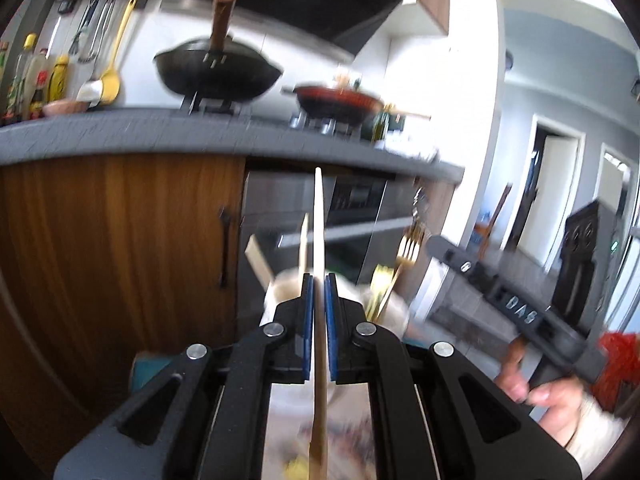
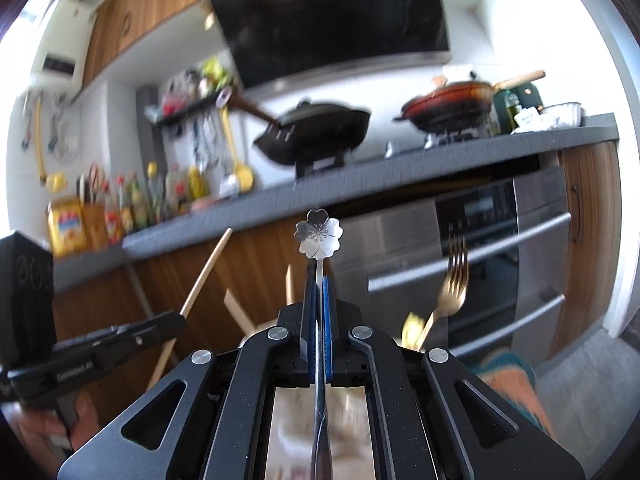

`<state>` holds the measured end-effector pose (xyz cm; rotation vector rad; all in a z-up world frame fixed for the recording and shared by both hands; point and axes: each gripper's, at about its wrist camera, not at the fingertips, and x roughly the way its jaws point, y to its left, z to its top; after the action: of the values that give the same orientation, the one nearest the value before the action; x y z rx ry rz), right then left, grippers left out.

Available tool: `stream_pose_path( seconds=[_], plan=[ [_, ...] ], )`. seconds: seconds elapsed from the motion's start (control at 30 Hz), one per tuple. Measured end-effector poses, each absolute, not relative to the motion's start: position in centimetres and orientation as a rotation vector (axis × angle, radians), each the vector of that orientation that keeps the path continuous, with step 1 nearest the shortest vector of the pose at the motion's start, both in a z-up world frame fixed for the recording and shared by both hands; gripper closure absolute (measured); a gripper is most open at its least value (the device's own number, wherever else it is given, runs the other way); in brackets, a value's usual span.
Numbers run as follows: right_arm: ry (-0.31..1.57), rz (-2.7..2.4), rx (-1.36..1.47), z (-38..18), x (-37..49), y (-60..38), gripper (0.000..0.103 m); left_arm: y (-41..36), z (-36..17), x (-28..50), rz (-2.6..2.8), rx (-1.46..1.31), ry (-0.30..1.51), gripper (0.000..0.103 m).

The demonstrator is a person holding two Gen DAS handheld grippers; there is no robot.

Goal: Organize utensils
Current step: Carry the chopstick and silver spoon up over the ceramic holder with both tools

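My left gripper (image 1: 319, 278) is shut on a long wooden utensil (image 1: 319, 216) that points straight up; it also shows in the right wrist view (image 2: 206, 268). My right gripper (image 2: 319, 280) is shut on a silver spoon with a flower-shaped end (image 2: 319, 239). It also shows in the left wrist view (image 1: 520, 312), held by a hand. Behind both grippers stands a pale utensil holder (image 1: 288, 284) with gold forks (image 1: 408, 248), a gold fork (image 2: 454, 280) and wooden sticks (image 2: 236, 308).
A grey countertop (image 1: 160, 132) carries a black wok (image 1: 218, 70) and a red pan (image 1: 340, 100) on a stove. Bottles (image 2: 120, 208) stand at the left. An oven (image 2: 480, 248) and wooden cabinet doors (image 1: 120, 232) are below.
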<state>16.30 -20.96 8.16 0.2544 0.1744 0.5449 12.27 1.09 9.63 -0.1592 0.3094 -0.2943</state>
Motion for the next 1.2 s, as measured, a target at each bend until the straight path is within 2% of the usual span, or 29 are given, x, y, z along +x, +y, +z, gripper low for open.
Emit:
stream_pose_path(
  seconds=[0.3,0.53,0.73,1.2],
  plan=[
    [0.15,0.479,0.452,6.5,22.4,-23.0,0.099,0.2,10.6,18.9,-0.28,-0.239,0.264,0.097],
    [0.113,0.397,0.374,6.3,23.7,-21.8,0.099,-0.9,9.5,20.9,-0.238,-0.209,0.204,0.097],
    [0.062,0.344,0.188,5.3,23.2,-18.8,0.099,-1.9,7.9,21.5,-0.211,-0.135,0.201,0.097],
    [0.128,0.354,0.121,4.2,20.8,-18.5,0.099,-1.3,6.2,18.6,-0.19,-0.095,0.3,0.097]
  ],
)
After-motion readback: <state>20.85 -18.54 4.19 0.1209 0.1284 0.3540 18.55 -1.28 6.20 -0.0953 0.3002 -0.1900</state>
